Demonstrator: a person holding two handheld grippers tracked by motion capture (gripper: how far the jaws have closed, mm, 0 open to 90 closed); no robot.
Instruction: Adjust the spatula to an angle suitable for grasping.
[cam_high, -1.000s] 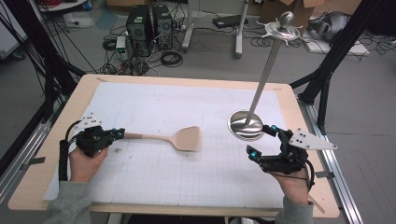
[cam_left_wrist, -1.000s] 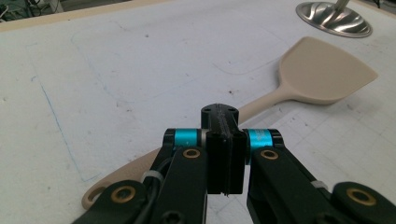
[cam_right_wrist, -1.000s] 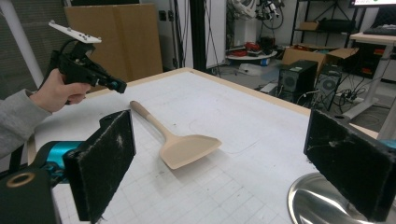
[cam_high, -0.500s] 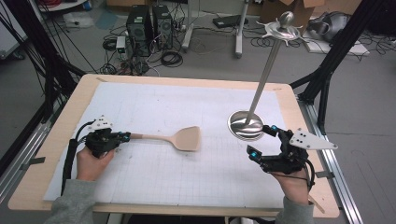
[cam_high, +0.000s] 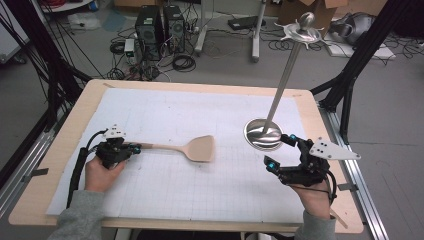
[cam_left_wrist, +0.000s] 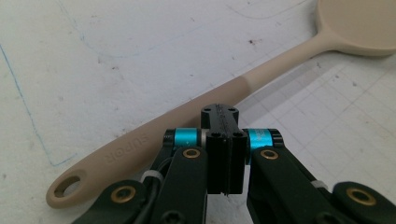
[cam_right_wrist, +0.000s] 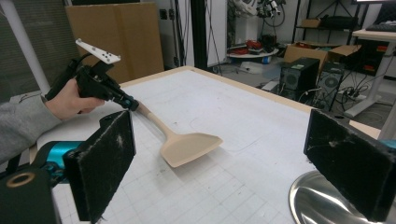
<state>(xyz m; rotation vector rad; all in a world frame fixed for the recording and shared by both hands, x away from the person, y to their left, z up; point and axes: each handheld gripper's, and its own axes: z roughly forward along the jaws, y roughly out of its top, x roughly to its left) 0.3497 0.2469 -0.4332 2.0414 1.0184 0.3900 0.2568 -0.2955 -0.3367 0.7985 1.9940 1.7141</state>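
A beige spatula lies flat on the white gridded mat, its blade toward the middle of the table. My left gripper is shut, and its closed tips sit over the spatula's handle with nothing between the jaws. From the right gripper view, the left gripper meets the handle end of the spatula. My right gripper stands open and wide beside the round base of a metal stand. Nothing is between its pads, and the stand's base lies under the far one.
The stand's thin pole leans up to a disc with a ball on top. The mat covers most of the wooden table. Computer towers and cables sit on the floor beyond. Black frame legs flank the table.
My left gripper has slid right and slightly down, ending over the spatula's handle. The spatula and the right gripper have stayed put.
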